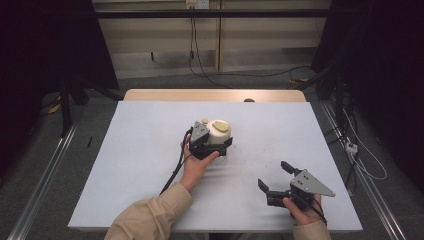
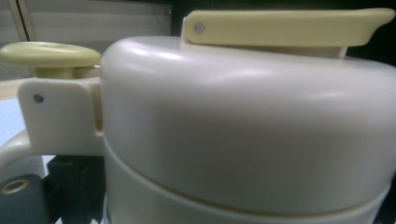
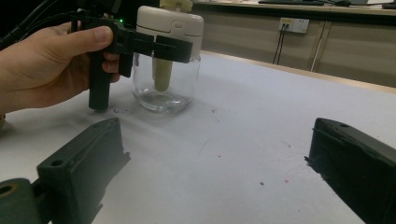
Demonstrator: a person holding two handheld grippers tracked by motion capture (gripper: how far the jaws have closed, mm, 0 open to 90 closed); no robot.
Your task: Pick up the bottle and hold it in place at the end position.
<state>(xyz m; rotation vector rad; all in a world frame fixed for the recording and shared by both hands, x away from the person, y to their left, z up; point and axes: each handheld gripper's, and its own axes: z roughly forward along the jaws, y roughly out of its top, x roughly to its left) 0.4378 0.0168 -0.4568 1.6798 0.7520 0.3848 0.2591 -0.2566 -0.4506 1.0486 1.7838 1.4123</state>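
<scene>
- The left gripper (image 1: pixel 216 146) sits near the middle of the white table (image 1: pixel 135 165), steered by the person's left hand (image 1: pixel 196 165), whose beige sleeve (image 1: pixel 150 215) enters from about seven o'clock in the high view.
- Its jaws reach along either side of the pump dispenser jar (image 1: pixel 218 132); in the right gripper view a black jaw crosses the clear glass just under the cream cap. Whether they press on the jar or merely bracket it, I cannot tell.
- The jar stands upright at table centre, its pale yellow pump lever (image 2: pixel 285 27) on top and a round yellow knob (image 2: pixel 49 55) at about ten o'clock of the cap in the left gripper view.
- Risk, as I judge it: a hold this high on smooth glass could slip or tip the jar if lifted or pulled sideways.
- The right gripper (image 1: pixel 272 176) rests near the table's five o'clock corner, well apart from the jar, jaws spread wide and holding nothing.
- If it swings in fast toward the lever, it could knock the jar over.
</scene>
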